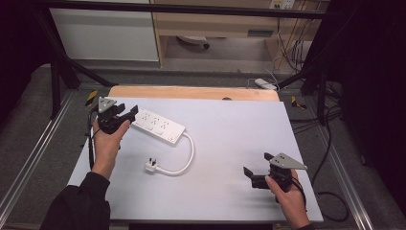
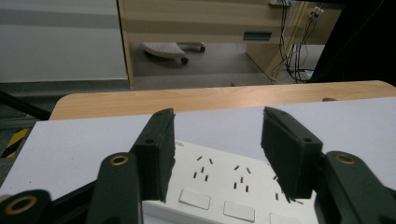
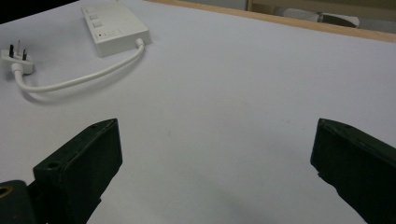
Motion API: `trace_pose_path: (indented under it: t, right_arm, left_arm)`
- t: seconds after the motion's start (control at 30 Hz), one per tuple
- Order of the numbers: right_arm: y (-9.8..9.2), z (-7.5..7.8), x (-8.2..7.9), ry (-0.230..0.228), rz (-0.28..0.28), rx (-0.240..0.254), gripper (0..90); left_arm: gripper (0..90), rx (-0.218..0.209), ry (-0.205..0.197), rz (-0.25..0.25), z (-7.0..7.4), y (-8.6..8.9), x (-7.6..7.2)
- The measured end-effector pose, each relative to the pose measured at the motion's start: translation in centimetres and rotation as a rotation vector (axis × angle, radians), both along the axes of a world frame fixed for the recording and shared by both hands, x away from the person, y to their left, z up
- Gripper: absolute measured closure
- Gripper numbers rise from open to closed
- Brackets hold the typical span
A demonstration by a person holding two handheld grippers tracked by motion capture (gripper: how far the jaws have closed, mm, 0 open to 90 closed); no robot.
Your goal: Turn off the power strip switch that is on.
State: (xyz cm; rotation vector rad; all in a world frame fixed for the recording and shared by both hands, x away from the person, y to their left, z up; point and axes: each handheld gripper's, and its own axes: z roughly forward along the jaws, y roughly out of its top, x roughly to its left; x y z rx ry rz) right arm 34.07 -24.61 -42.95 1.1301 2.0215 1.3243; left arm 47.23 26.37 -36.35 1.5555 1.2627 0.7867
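Note:
A white power strip [image 1: 160,125] lies on the far left of the white table mat [image 1: 230,134]. Its short cable [image 1: 189,153] loops round to a white plug [image 1: 151,166] lying with its pins up. My left gripper [image 1: 130,114] is at the strip's left end. In the left gripper view the jaws [image 2: 217,140] stand partly apart over the strip [image 2: 224,186], whose sockets and switches show between them; I see no pad pressing on it. My right gripper [image 1: 256,164] hovers open at the near right with nothing between its jaws [image 3: 217,140]. The strip [image 3: 116,28] and plug [image 3: 16,56] lie far ahead of it.
The mat covers a wooden tabletop [image 1: 191,92] inside a black metal frame [image 1: 57,76]. Cables [image 1: 330,201] trail over the floor at the right. A wooden desk [image 1: 215,24] and a white cabinet [image 1: 105,33] stand beyond the table.

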Motion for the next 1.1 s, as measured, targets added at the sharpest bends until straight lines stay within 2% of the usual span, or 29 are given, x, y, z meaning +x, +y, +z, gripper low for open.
trace_pose_path:
  t: [0.07,0.3,0.6,0.77,0.93,1.1]
  right_arm:
    - [0.0,0.0,0.0,-0.001,0.001,0.000,2.5]
    - [0.0,0.0,0.0,-0.001,0.000,-0.001,2.5]
    - [0.1,0.0,0.0,-0.003,0.002,0.004,2.5]
    - [0.1,0.0,0.0,-0.003,0.002,0.004,2.5]
    - [0.1,0.0,0.0,-0.003,0.002,0.002,2.5]
    - [0.1,0.0,0.0,-0.003,0.002,0.005,2.5]
  left_arm:
    - [51.3,0.018,-0.008,0.003,-0.1,0.1,0.1]
    - [65.0,0.031,-0.011,-0.009,-0.5,0.3,0.4]
    - [81.3,0.029,-0.005,-0.016,-1.2,0.4,0.9]
    - [86.0,0.018,0.005,-0.003,-1.5,0.5,1.2]
    - [89.5,0.034,-0.001,-0.004,-1.8,0.3,1.6]
    - [90.0,0.051,0.009,-0.020,-2.2,0.2,1.8]
